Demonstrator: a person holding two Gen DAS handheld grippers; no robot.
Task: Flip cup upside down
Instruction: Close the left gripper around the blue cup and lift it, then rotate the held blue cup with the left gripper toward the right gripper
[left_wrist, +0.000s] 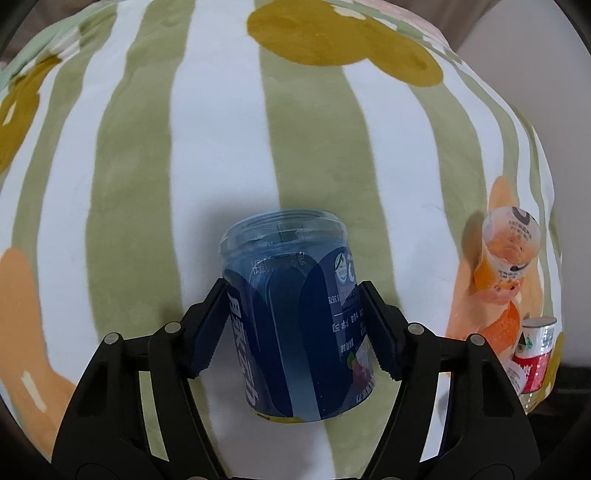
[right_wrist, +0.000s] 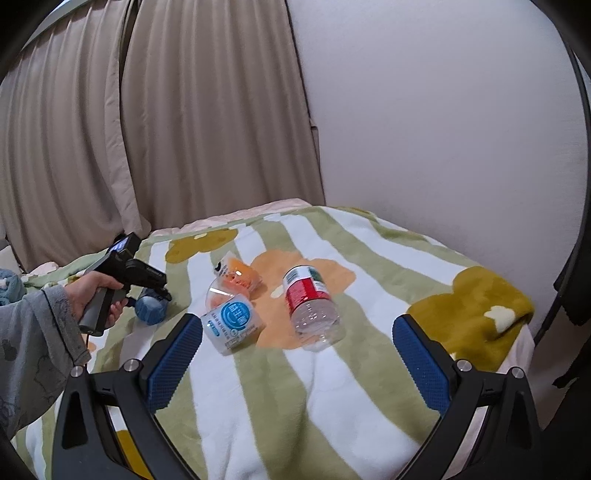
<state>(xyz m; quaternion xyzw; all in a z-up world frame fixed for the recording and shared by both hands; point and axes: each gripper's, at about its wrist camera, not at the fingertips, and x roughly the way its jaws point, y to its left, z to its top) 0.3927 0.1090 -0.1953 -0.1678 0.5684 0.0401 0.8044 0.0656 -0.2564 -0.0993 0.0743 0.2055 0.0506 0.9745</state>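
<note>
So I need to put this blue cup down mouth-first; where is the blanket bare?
Bare striped blanket lies in front of the right gripper. Crowded beyond: white cup, orange cup, clear bottle.

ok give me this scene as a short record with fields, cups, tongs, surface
surface: striped green and white blanket on a bed
held cup: blue cup, its printed text reads inverted
left tongs: shut on the blue cup, one pad on each side
right tongs: open, above the blanket, holding nothing
other items: orange cup, clear cup with blue label, red-label bottle, all lying on their sides
background: beige curtain, white wall
</note>
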